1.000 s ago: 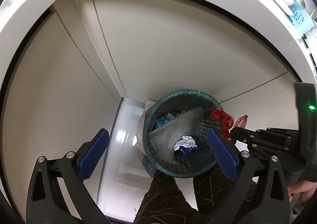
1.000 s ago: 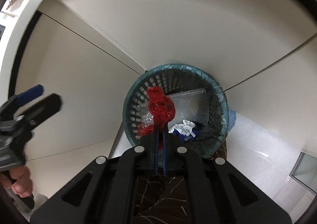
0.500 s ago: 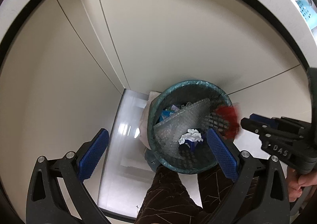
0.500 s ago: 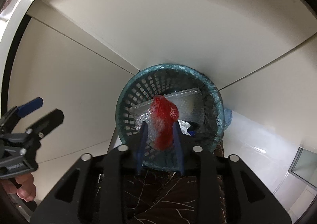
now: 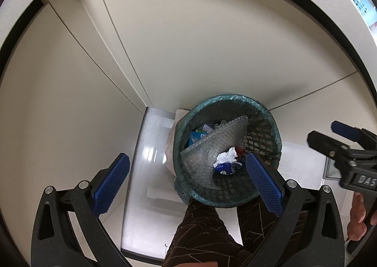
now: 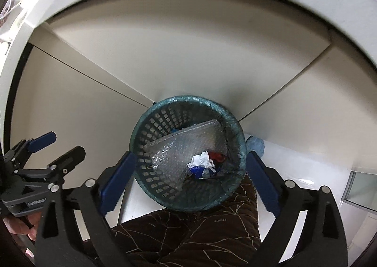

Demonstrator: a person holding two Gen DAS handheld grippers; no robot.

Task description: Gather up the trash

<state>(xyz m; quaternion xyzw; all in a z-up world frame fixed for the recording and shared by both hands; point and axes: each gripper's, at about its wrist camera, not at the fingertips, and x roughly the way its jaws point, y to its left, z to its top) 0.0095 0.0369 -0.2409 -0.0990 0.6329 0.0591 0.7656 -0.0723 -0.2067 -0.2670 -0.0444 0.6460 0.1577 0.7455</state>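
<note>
A teal mesh waste basket (image 5: 226,98) (image 6: 188,99) stands on the floor against cream cabinet doors. Inside lie a sheet of bubble wrap (image 6: 186,146), a crumpled white paper (image 6: 201,159) (image 5: 227,156) and a red net scrap (image 6: 216,156) (image 5: 240,151). My right gripper (image 6: 189,156) hangs above the basket pointing down; its jaws are opening wide and nothing is between them. My left gripper (image 5: 186,158) is also above the basket, open and empty. Each gripper shows at the edge of the other's view, the right gripper (image 5: 322,131) and the left gripper (image 6: 66,143).
The person's legs in dark patterned trousers (image 6: 188,231) stand right at the basket's near side. A white bag (image 5: 170,144) lies left of the basket, a blue crumpled bag (image 6: 255,145) to its right. Cabinet doors (image 5: 212,43) close in behind. A blue tray (image 5: 360,0) sits on the counter above.
My right gripper went from shut on the red net scrap to wide open. The scrap fell into the basket beside the white paper. The right gripper rose a little.
</note>
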